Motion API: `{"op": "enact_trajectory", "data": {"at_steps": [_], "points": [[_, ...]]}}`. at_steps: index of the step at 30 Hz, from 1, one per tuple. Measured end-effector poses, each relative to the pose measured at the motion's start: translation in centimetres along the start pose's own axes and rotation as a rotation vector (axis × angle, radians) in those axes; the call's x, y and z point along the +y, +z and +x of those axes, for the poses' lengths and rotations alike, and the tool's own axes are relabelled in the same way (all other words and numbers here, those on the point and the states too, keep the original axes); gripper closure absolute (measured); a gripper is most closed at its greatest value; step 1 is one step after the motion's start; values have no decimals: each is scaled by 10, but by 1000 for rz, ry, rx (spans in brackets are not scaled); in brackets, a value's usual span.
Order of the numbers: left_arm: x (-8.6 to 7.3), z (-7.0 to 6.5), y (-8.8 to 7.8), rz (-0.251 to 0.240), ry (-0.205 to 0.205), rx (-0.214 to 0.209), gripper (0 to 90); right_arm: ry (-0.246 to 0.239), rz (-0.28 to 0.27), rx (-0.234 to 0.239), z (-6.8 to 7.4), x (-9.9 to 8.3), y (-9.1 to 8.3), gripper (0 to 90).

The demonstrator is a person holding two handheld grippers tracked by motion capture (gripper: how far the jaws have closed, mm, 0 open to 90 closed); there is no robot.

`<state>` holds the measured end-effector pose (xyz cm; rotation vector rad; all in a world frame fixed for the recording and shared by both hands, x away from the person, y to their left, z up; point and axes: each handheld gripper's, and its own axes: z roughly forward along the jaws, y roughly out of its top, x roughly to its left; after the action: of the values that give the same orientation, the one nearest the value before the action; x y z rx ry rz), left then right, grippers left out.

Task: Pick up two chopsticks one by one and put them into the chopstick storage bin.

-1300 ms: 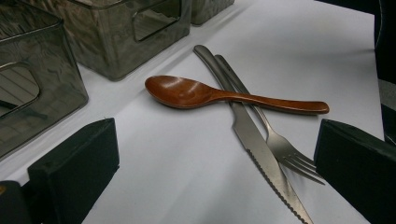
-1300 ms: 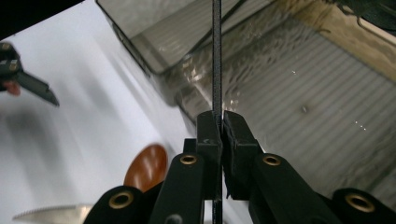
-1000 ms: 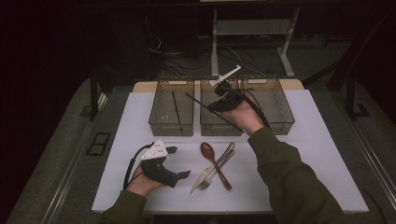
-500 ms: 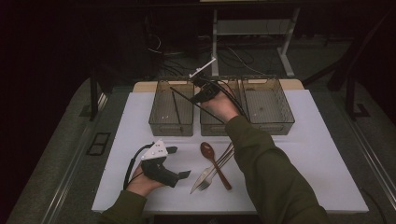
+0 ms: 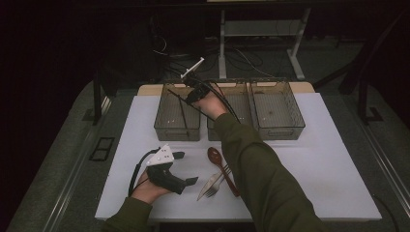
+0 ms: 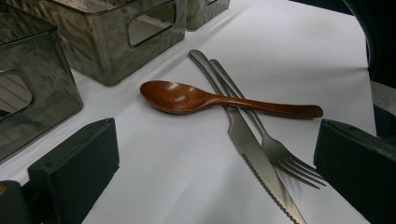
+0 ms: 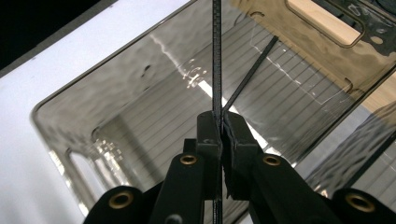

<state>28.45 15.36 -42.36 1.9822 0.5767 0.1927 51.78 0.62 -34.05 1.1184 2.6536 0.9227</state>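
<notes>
My right gripper (image 5: 189, 94) hangs over the left bin (image 5: 177, 126) of the three smoked-plastic bins at the far side of the white mat (image 5: 333, 164), its jaws clamped tight on a pair of black chopsticks (image 7: 216, 56). In the right gripper view one stick runs straight up from between the pads while the other splays off to the upper right (they cross just at the pinch), and both point down into that bin over its ribbed floor. From the high view the sticks slant from the gripper down into the left bin.

My left gripper (image 5: 186, 168) rests low on the near-left part of the mat, jaws spread wide with nothing between them. Just ahead of it lie a brown wooden spoon (image 6: 205, 99), a serrated knife (image 6: 252, 149) and a fork (image 6: 275, 149); the spoon's handle crosses on top of both.
</notes>
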Motion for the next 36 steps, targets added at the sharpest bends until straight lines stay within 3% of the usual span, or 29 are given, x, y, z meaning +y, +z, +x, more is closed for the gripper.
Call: {"op": "enact_trajectory", "data": {"at_steps": [11,15,18,24,31,36], "points": [[1,0,1,3,7,-8,0,8,43,-29,-2,16,26,849],[1,0,1,0,9,-9,0,13,29,-44,-3,19,29,838],[1,0,1,-2,8,-7,0,16,15,-47,-4,19,28,757],[1,-1,1,3,12,-9,0,14,-19,-42,-3,19,18,678],[1,-1,1,6,14,-8,0,-4,-72,-3,-1,14,4,602],[1,-1,2,12,15,-4,0,-5,-123,41,-6,3,-6,492]]}}
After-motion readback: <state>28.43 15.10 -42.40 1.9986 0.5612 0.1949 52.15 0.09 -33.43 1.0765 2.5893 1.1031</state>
